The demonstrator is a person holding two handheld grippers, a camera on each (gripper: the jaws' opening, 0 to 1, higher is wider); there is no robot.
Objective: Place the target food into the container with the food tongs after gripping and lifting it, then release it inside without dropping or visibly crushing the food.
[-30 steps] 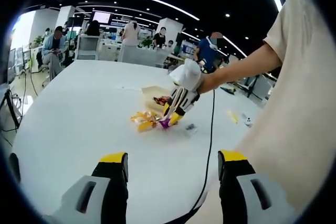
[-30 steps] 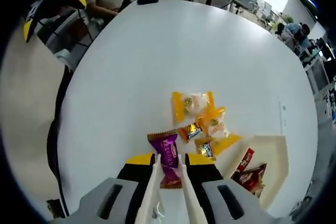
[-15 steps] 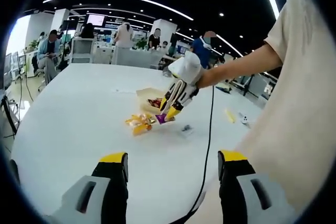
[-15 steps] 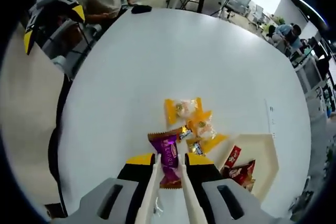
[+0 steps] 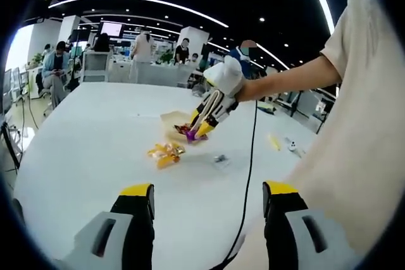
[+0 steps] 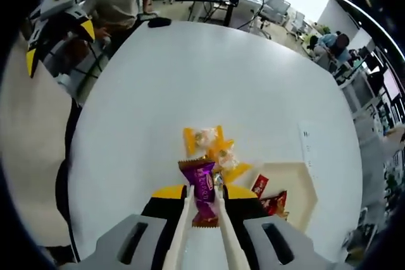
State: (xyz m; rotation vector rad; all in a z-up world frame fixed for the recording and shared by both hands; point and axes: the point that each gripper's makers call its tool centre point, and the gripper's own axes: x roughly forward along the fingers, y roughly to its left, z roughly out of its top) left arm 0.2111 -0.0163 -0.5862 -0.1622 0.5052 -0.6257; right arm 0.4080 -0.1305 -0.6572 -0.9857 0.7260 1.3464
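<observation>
- Left gripper view: the left gripper (image 5: pixel 209 203) is seen at the bottom of the picture, its two yellow-tipped jaws set wide apart with nothing between them, above a white table (image 5: pixel 88 150).
- Farther out over the table, the right gripper (image 5: pixel 201 129) is held by a person's hand (image 5: pixel 226 80) and points down, with a purple candy packet (image 5: pixel 191 135) pinched at its tip.
- That packet is seen just over the near edge of a cream container (image 5: pixel 172 120); a cluster of yellow sweets (image 5: pixel 164 152) lies on the table just beside the container.
- A black cable (image 5: pixel 252 175) is draped along the table's right side.
- Right gripper view: the right gripper (image 6: pixel 202 197) carries white food tongs (image 6: pixel 183 226), which are closed on the purple candy packet (image 6: pixel 203 184), held upright between them.
- Below it, the yellow sweets (image 6: pixel 212 147) lie on the white table (image 6: pixel 190 74), and the cream container (image 6: pixel 297 188) sits to their right with red packets (image 6: pixel 271 199) inside.
- The left gripper (image 6: pixel 54 36) appears at the upper left.
</observation>
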